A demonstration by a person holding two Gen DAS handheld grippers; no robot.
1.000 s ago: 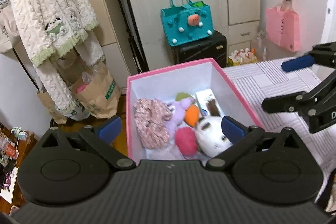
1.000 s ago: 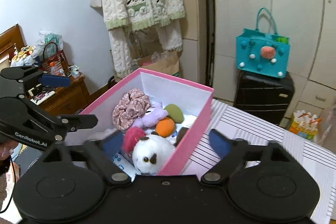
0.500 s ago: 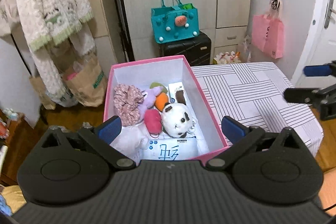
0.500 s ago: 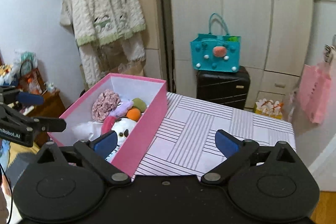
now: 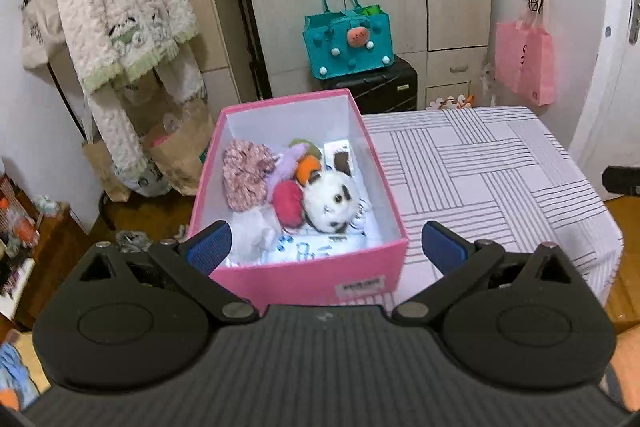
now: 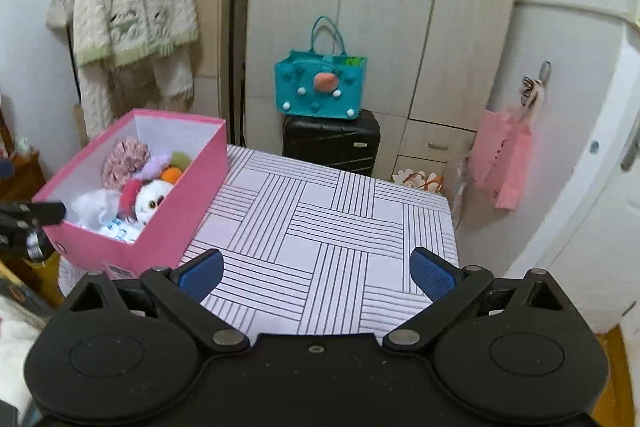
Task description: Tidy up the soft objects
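A pink box (image 5: 304, 277) stands on the left end of the striped table (image 5: 480, 163); it also shows in the right wrist view (image 6: 176, 215). In it lie a white plush animal (image 5: 332, 203), a pink ball (image 5: 287, 203), an orange toy (image 5: 308, 167), a purple toy (image 5: 294, 155) and a pink knitted piece (image 5: 245, 175). My left gripper (image 5: 326, 249) is open and empty, held back from the box's near wall. My right gripper (image 6: 316, 271) is open and empty over the table's near edge.
A teal bag (image 6: 320, 87) sits on a black suitcase (image 6: 332, 143) before the wardrobe. A pink bag (image 6: 504, 159) hangs on the right wall. A cream cardigan (image 5: 120, 27) hangs at the left over paper bags (image 5: 176, 159).
Both grippers have pulled back and up from the box, both open and empty. The box now looks smaller and the right gripper's view has swung onto the table.
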